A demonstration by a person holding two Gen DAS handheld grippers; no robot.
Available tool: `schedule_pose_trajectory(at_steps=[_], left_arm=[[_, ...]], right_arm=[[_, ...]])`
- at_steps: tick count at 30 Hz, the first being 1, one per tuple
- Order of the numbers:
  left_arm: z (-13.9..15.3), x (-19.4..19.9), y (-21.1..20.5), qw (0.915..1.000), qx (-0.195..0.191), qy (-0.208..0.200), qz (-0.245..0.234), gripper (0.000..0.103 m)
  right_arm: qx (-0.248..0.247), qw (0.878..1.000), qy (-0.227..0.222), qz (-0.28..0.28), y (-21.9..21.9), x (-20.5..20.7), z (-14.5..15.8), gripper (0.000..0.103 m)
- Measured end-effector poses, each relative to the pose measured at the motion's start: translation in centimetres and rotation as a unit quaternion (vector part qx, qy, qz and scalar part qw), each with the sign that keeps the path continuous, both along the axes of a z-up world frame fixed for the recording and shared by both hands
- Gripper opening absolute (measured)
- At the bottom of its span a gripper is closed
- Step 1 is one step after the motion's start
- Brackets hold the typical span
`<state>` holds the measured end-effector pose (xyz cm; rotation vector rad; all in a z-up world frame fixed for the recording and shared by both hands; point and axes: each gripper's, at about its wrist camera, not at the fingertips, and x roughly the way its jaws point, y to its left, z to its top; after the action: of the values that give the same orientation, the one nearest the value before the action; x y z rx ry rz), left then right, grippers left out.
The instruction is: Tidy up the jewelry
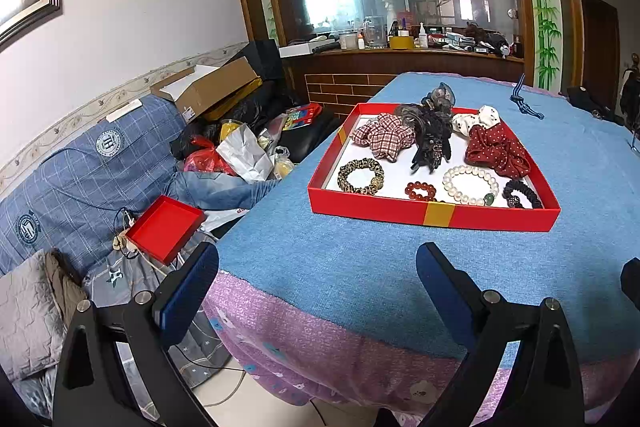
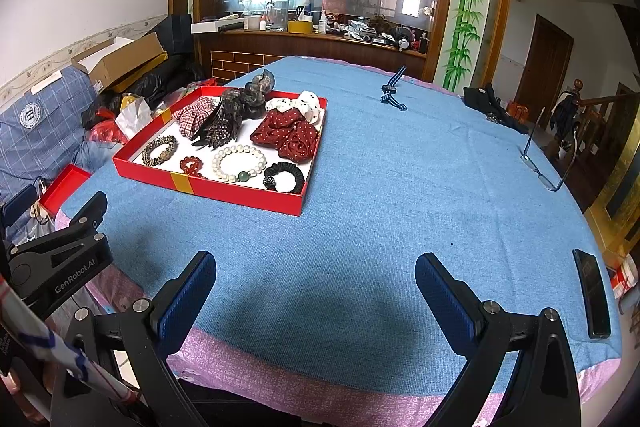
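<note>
A red box sits on the blue table cover. It holds a pearl bracelet, a red bead bracelet, a leopard scrunchie, a black scrunchie, a dark red dotted scrunchie, a checked scrunchie, a white dotted scrunchie and a black hair claw. My left gripper is open and empty before the box. My right gripper is open and empty over the bare cover.
A striped band lies at the table's far side. Glasses and a black phone lie at the right edge. A small red lid rests on the cluttered sofa at the left. A cluttered wooden counter stands behind.
</note>
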<state>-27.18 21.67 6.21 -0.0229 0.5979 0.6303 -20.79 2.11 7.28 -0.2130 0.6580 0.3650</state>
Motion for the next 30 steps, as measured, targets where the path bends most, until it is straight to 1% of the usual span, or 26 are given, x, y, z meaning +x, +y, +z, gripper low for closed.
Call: schedule_pose_trajectory(at_steps=[30], left_arm=[[-0.2,0.0,0.2,1.0,0.001,0.001,0.002,0.099]], right_arm=[[-0.001,1.0,0.002,0.0,0.06,0.07,-0.21,0.101]])
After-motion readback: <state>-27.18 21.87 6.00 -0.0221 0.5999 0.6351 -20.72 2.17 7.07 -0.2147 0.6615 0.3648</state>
